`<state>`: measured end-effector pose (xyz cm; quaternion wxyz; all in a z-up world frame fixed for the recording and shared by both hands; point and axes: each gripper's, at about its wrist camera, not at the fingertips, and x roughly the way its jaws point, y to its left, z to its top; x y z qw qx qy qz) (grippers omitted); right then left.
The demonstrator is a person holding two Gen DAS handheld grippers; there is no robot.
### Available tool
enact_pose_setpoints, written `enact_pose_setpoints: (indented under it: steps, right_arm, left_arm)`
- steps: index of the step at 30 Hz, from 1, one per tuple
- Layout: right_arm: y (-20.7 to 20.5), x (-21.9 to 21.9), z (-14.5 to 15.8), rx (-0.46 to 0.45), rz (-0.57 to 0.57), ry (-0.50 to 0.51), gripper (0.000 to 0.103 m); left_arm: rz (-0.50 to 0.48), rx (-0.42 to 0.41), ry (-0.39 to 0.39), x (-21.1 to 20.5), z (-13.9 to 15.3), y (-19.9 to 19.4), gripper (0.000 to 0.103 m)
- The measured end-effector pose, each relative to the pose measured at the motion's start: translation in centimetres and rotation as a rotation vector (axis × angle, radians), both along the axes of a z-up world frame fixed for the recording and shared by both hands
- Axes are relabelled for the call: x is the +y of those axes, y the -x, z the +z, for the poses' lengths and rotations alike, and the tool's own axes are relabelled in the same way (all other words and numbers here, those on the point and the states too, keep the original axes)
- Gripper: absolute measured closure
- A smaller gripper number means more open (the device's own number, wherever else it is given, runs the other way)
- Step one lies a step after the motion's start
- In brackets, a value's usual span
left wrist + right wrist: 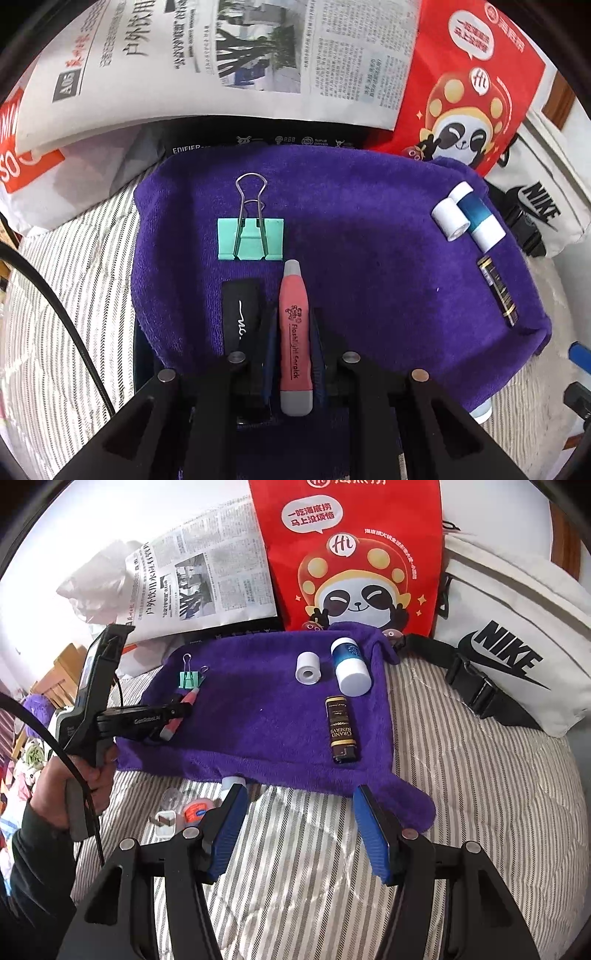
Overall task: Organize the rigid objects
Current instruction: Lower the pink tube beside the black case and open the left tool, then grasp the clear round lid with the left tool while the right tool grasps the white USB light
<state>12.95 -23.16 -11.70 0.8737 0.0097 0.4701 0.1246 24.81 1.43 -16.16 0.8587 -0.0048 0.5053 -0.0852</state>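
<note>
A purple towel (369,236) lies on a striped bed; it also shows in the right wrist view (266,716). My left gripper (294,317) is shut on a pink flashlight earpick (294,332), held low over the towel's left part; the earpick shows too in the right wrist view (177,712). A green binder clip (251,238) lies just ahead of it. A black item (240,310) lies to its left. A white tape roll (307,667), a blue-and-white bottle (350,666) and a dark lighter (342,731) lie on the towel's right. My right gripper (299,812) is open and empty at the towel's near edge.
A newspaper (221,55), a red panda bag (351,554) and a white Nike bag (509,653) lie behind and right of the towel. A white plug (164,821), an orange-labelled round item (195,812) and a clear piece lie on the bed at the near left. A cable (55,295) runs at left.
</note>
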Motion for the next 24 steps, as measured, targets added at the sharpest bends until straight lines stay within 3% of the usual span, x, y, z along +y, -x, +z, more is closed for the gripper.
enact_pose_setpoints:
  steps: [3, 9, 17, 20, 24]
  right_arm:
    - [0.7, -0.2, 0.3, -0.009, 0.000, 0.010, 0.044]
    - [2.0, -1.1, 0.9, -0.020, -0.013, 0.008, 0.044]
    - [3.9, -2.2, 1.3, -0.030, -0.042, 0.013, 0.044]
    - [4.6, -2.4, 1.5, -0.038, -0.051, 0.019, 0.044]
    - [5.6, -2.7, 1.6, -0.045, -0.060, 0.029, 0.044]
  left_arm:
    - [-0.020, 0.008, -0.007, -0.4, 0.1, 0.6, 0.076]
    - [0.000, 0.046, 0.012, -0.1, 0.8, 2.0, 0.075]
    - [-0.140, -0.063, 0.016, -2.1, 5.6, 9.0, 0.073]
    - [-0.187, -0.074, 0.013, -2.7, 6.3, 11.1, 0.067]
    - [-0.179, -0.050, 0.006, -2.9, 5.5, 12.0, 0.067]
